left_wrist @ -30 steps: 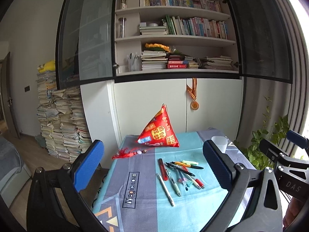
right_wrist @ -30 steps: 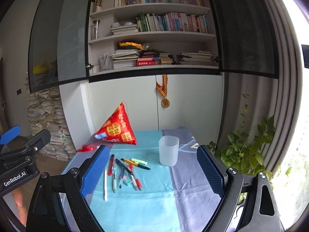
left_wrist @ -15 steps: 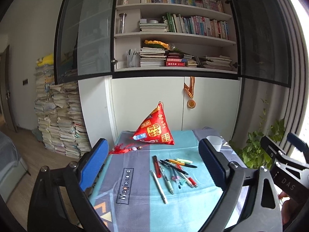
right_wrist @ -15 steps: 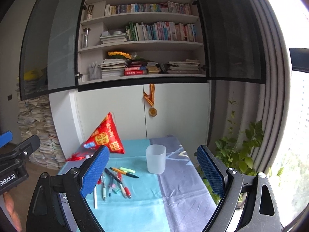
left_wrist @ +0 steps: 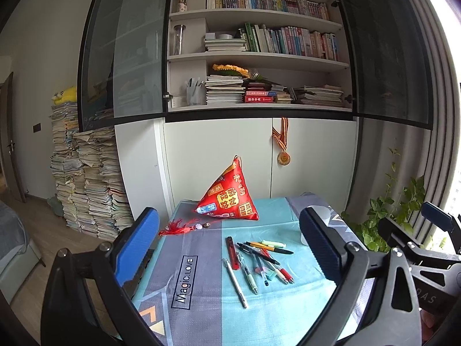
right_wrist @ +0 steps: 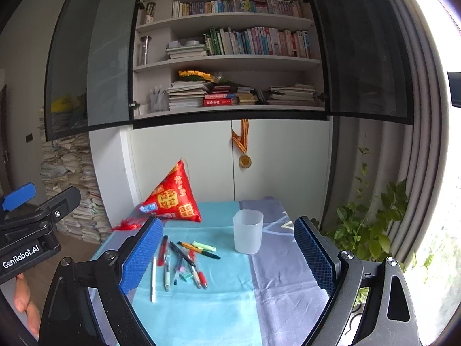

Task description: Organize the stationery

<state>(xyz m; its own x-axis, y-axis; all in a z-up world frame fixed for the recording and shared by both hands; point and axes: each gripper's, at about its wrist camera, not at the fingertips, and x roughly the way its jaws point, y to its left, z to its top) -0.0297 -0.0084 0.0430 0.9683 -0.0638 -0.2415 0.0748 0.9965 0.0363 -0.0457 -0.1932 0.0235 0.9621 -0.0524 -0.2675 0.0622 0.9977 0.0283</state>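
Note:
Several pens and markers (left_wrist: 259,262) lie loose in a pile on the blue and grey tablecloth (left_wrist: 187,274). The same pens (right_wrist: 184,262) show in the right wrist view, left of an upright frosted plastic cup (right_wrist: 248,232) that looks empty. In the left wrist view the cup (left_wrist: 302,238) is almost hidden behind a finger. My left gripper (left_wrist: 229,222) hovers open above the near table edge, short of the pens. My right gripper (right_wrist: 227,225) is open too, holding nothing, back from the cup and pens.
A red pyramid pouch (left_wrist: 230,199) with a red tassel (left_wrist: 178,227) stands at the table's far side. Behind it are white cabinets and bookshelves. A plant (right_wrist: 371,225) grows to the right. Paper stacks (left_wrist: 86,184) rise on the left. A hand (right_wrist: 26,302) holds the left gripper.
Both cameras swayed a little; the right view swung right and then came partly back. Nothing on the table moved and both grippers stayed open.

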